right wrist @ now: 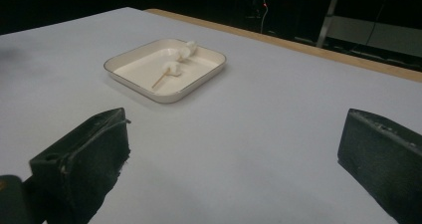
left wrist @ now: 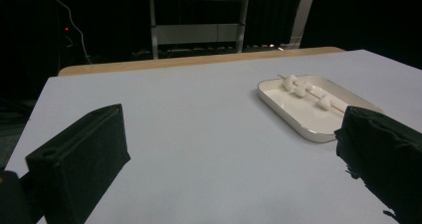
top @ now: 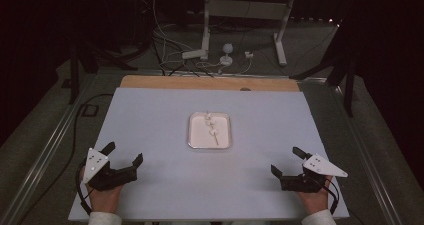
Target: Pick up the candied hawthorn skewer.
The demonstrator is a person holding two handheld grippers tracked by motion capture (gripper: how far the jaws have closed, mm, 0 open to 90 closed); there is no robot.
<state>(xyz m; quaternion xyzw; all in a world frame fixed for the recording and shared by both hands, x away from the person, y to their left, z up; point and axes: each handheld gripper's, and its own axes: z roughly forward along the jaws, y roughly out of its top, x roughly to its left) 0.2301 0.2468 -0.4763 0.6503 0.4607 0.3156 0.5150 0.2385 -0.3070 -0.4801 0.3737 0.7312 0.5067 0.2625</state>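
Observation:
A white square tray [top: 194, 135] [left wrist: 283, 109] [right wrist: 129, 77] lies in the middle of the pale sheet. On it rests a thin wooden skewer [top: 214, 133] [left wrist: 309, 91] [right wrist: 167, 72] threaded with several white marshmallows. My left gripper [top: 123, 154] [left wrist: 229, 149] rests on the sheet at the near left, open, with nothing between its black jaws. My right gripper [top: 287, 160] [right wrist: 234, 149] rests at the near right, also open and bare. Both stand well short of the tray and point toward it.
The pale sheet [top: 150, 115] covers a wooden table whose bare strip [top: 210, 83] shows at the far edge. Beyond it stand a white metal frame [top: 245, 20], cables and a small white stand [top: 226, 55] on the dark floor.

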